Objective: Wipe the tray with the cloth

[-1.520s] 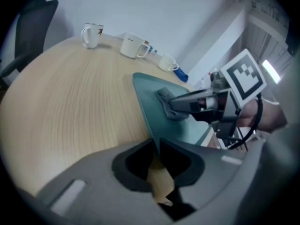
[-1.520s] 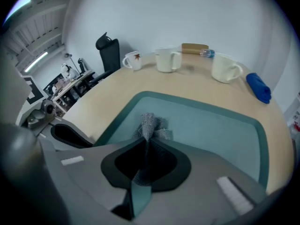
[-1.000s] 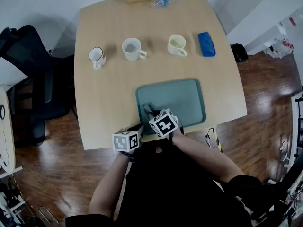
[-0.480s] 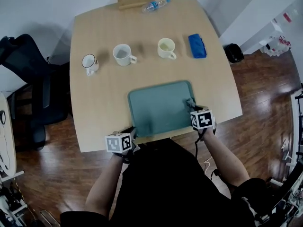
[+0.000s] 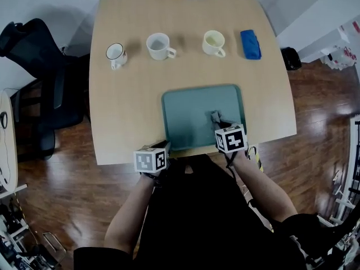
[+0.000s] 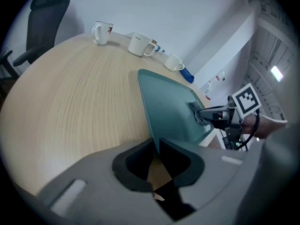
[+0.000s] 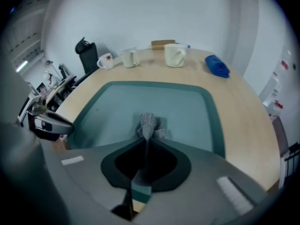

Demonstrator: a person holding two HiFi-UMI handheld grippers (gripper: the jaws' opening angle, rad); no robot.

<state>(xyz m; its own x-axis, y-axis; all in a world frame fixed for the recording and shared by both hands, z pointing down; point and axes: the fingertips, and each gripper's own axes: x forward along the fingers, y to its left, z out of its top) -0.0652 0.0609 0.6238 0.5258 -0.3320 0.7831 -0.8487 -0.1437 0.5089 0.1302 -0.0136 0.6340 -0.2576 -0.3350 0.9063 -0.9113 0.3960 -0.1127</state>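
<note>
Jaws: right gripper (image 7: 146, 143) pinched on cloth (image 7: 149, 123), bunch poking forward past tips, rest hidden between. Tray (image 7: 183, 108) long axis crosswise ahead. Left gripper (image 6: 156, 143) clamps tray rim.

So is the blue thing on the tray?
No, the blue thing lies on the table beyond the tray, next to a cup.

Left tongs (image 6: 156, 145) tight on teal tray (image 6: 169, 104) rim.

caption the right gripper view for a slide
right claw pinching a grey cloth on the teal tray
</note>
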